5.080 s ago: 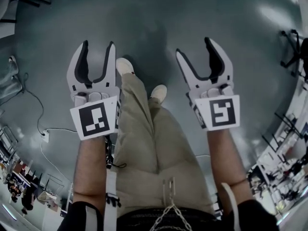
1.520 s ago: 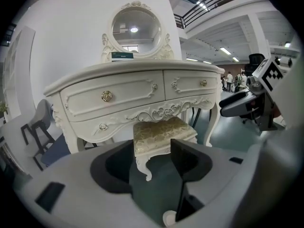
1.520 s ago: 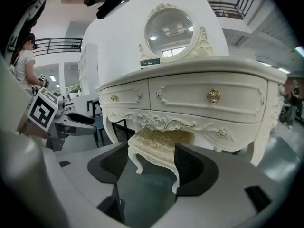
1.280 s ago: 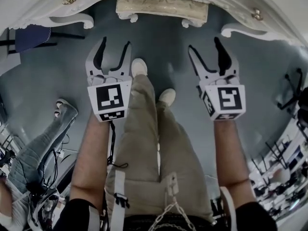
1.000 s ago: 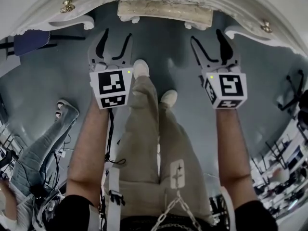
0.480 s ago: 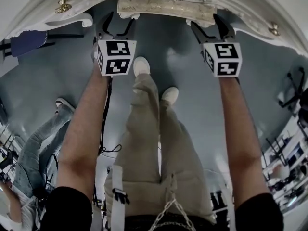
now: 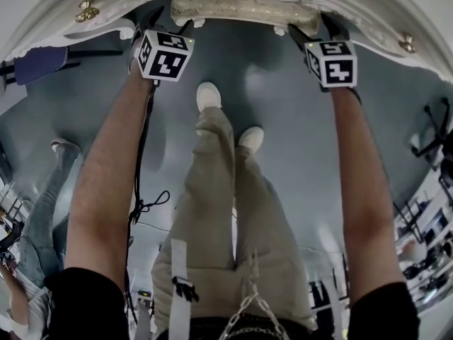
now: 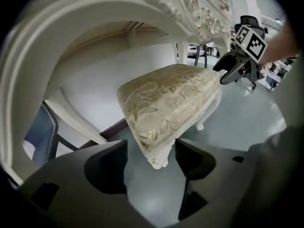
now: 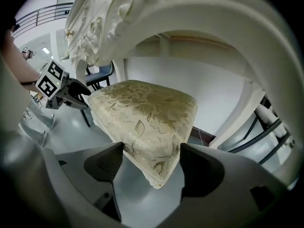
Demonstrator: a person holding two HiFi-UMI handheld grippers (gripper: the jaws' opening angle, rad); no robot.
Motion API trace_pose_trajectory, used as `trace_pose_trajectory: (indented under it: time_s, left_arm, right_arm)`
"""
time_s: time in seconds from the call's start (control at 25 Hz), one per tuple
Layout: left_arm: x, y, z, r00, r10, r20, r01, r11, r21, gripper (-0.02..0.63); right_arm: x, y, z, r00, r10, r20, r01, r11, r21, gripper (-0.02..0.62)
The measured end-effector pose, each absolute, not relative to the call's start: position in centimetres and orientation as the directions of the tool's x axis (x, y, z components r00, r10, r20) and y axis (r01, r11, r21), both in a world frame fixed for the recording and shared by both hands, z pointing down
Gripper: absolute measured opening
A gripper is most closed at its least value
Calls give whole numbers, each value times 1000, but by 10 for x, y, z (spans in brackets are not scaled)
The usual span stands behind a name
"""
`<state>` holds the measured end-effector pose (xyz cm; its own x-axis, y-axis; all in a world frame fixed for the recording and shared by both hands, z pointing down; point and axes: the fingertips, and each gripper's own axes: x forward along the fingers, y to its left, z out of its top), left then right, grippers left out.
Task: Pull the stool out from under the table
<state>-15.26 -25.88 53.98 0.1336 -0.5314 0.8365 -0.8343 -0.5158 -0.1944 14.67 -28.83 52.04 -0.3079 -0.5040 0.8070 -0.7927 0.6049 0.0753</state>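
Observation:
A stool with a gold floral cushion (image 7: 244,9) and white carved legs stands under the ornate white table (image 7: 396,20). My left gripper (image 7: 166,27) reaches to the stool's left front corner. In the left gripper view that corner of the stool (image 8: 159,158) lies between the jaws of the left gripper (image 8: 149,146), which are opening and not pressing on it. My right gripper (image 7: 317,30) is at the right front corner. There the stool's corner (image 9: 156,172) sits inside the right gripper (image 9: 152,148), whose jaws are also opening and clear of it. The table edge partly hides the fingertips in the head view.
My own legs and white shoes (image 7: 209,94) stand on the grey floor just before the stool. Another person's leg in jeans (image 7: 49,190) is at the left. A blue chair (image 7: 42,62) stands left of the table and an office chair (image 7: 435,137) at the right.
Both grippers have gone forward from in front of my shoes to the stool's two front corners under the table edge. Their jaws now straddle those corners.

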Motion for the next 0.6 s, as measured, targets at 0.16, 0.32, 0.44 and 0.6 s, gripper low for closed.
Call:
trace_pose_trajectory:
  time_s: [0.16,0.32,0.44,0.6]
  left_arm:
    - [-151,-265,552,138,-486,863,-803,-565,-190,305]
    - [-141,-266,565,148,-423,894,-818,-560,-130,313]
    - [-139,-269,566,158,-403,902,-842,-532,-90,313]
    - [-139,-266,563,192,-384,903,-840,-541,-52,311]
  right_arm:
    - [144,-292,525,-320,-464,826,-781,623,48,347]
    - [143,-294,526,-331,-434,838,-778,629,18,350]
    - [141,-294,528,-339,-416,844,-782,624,-6,350]
    - [138,-291,528,-330,-435,838,-797,605,0,350]
